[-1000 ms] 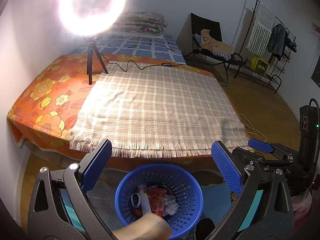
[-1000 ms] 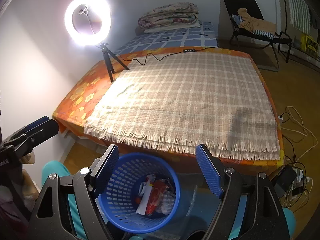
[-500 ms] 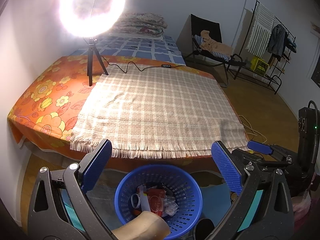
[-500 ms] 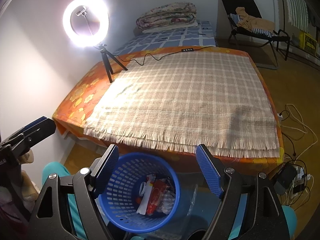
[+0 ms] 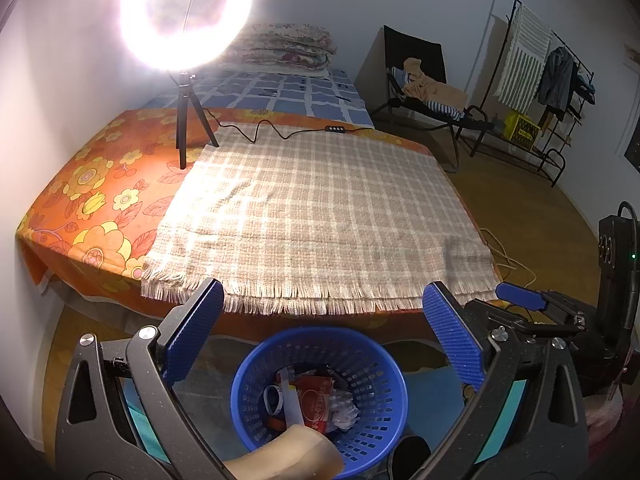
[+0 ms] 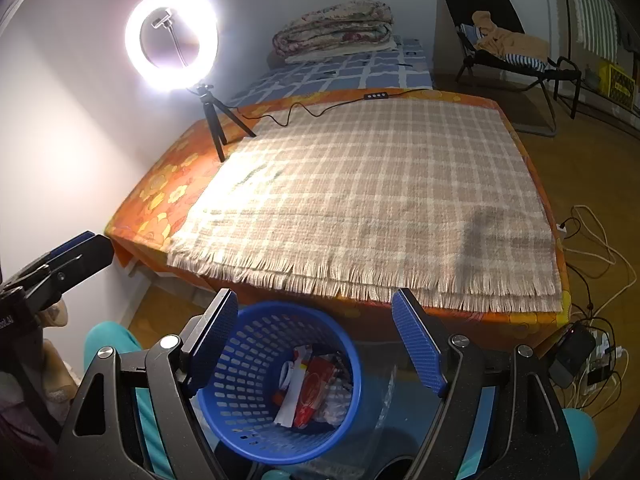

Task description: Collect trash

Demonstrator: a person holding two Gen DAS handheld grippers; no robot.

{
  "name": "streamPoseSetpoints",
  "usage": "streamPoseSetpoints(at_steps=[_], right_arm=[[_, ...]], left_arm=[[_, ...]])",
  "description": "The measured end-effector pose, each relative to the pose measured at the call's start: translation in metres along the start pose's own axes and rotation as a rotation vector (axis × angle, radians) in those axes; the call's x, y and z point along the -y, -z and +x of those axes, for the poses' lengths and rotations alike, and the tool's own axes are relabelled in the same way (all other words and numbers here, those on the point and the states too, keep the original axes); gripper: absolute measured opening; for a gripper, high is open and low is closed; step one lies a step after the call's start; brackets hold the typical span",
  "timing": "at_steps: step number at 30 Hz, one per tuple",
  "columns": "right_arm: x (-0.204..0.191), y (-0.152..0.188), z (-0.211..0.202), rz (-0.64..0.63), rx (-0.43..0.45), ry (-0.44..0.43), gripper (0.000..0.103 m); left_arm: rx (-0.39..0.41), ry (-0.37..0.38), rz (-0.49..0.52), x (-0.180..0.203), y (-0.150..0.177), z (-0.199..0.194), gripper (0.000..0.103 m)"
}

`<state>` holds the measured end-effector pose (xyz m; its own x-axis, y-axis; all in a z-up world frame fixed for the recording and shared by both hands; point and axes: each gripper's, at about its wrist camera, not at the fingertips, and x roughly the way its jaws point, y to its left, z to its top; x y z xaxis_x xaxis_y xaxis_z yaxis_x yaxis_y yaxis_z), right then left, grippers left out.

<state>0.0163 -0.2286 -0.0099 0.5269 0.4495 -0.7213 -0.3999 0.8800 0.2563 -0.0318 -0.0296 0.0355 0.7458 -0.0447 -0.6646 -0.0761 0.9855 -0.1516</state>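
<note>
Trash (image 6: 310,386) sits in the blue basket (image 6: 256,436) on the floor below both grippers: wrappers and crumpled paper, likely light, soft, crushable; pinch an edge or a bunched fold. Left gripper (image 5: 320,332) spread wide, empty, touching nothing. Right gripper (image 6: 316,334) likewise spread, empty. Beyond, plaid cloth (image 5: 320,216) on the bed shows no trash; ring light (image 5: 186,14) at back.

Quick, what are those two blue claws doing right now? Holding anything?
Left gripper: open, holding nothing.
Right gripper: open, holding nothing.
Both hover above the blue basket of trash.
</note>
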Motion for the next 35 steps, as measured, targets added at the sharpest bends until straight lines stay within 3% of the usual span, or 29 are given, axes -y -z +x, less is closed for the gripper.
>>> streamPoseSetpoints(at_steps=[20,35], right_arm=[[-0.004,0.004,0.003,0.008,-0.011,0.006,0.079],[-0.006,0.006,0.013,0.02,-0.039,0.017,0.079]], left_arm=[[-0.018,-0.056,0.03,-0.003,0.011,0.01,0.102],[-0.04,-0.033,0.003,-0.012,0.018,0.024,0.102]])
